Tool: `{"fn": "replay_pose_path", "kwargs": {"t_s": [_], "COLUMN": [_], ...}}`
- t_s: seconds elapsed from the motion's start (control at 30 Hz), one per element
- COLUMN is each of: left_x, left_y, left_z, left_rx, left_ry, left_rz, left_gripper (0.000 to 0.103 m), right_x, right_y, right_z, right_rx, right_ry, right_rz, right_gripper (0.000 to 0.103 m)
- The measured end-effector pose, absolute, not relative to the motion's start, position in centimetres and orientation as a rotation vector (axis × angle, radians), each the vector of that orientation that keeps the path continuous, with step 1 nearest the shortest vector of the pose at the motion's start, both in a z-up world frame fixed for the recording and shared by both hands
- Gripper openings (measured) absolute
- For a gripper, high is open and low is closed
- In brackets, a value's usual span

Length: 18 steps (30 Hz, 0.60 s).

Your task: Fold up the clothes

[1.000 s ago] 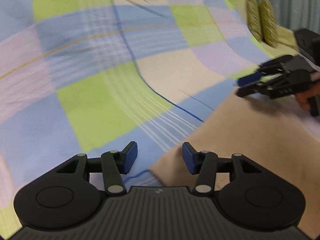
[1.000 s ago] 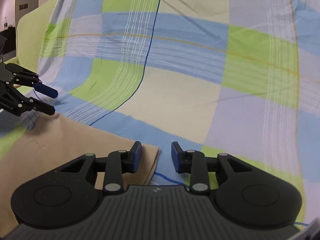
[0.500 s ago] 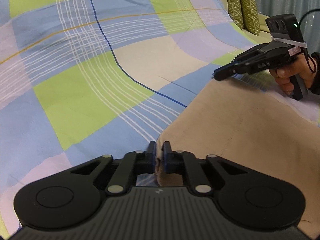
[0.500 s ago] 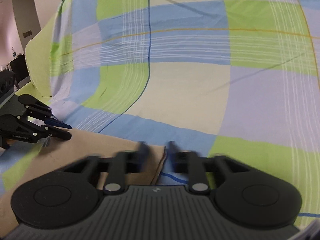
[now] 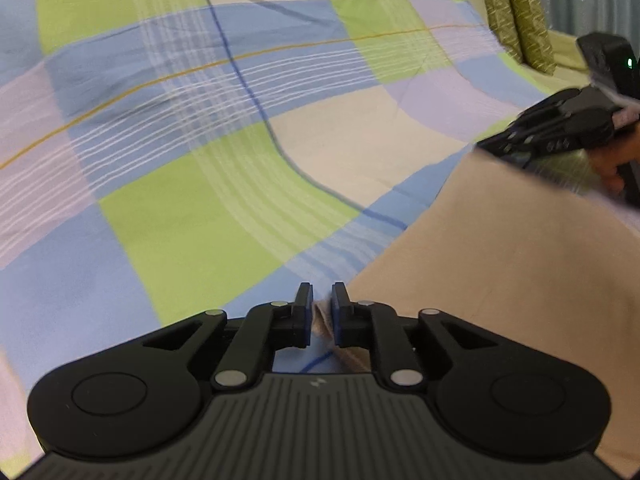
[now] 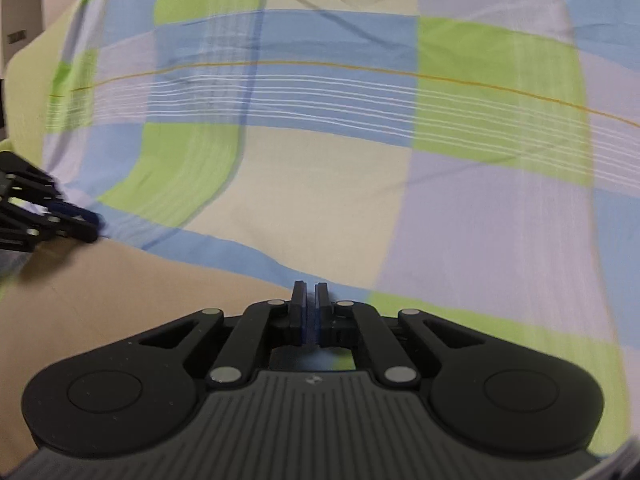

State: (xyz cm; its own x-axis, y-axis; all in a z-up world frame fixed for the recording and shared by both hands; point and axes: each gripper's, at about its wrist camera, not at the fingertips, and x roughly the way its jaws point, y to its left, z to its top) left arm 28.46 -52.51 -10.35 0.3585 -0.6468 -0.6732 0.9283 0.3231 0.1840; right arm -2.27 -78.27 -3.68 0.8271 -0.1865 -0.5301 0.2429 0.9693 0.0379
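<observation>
Left wrist view only: the left gripper (image 5: 322, 314) has a corner of the beige garment (image 5: 500, 264) between its opening jaws. Right wrist view: the right gripper (image 6: 310, 312) is pressed together; any cloth there is hidden. The garment lies on a checked bedsheet (image 6: 360, 184); green cushions (image 5: 516, 20) stand behind.

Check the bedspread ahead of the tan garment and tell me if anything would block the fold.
Nothing visible does. The checked bedspread beyond the tan garment lies bare; the two green cushions sit far off at its edge.
</observation>
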Motion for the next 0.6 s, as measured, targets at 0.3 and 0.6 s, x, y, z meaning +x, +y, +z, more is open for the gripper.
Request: {"fn": "replay_pose_path", "kwargs": {"t_s": [0.3, 0.6], "left_x": [19.8, 8.4], "left_y": [-44.2, -38.8], "left_z": [-7.2, -8.8], "left_rx": [0.559, 0.538], "left_ry": [0.536, 0.653], "left_rz": [-1.183, -1.392], "left_gripper": [0.036, 0.047], "right_x": [-13.2, -22.9], "right_y": [-72.2, -62.2], "right_z": [1.6, 0.7], "right_rx": [0.101, 0.144], "right_ry": [0.498, 0.544], "right_rz": [-0.122, -0.04], "right_gripper": [0.014, 0.024]}}
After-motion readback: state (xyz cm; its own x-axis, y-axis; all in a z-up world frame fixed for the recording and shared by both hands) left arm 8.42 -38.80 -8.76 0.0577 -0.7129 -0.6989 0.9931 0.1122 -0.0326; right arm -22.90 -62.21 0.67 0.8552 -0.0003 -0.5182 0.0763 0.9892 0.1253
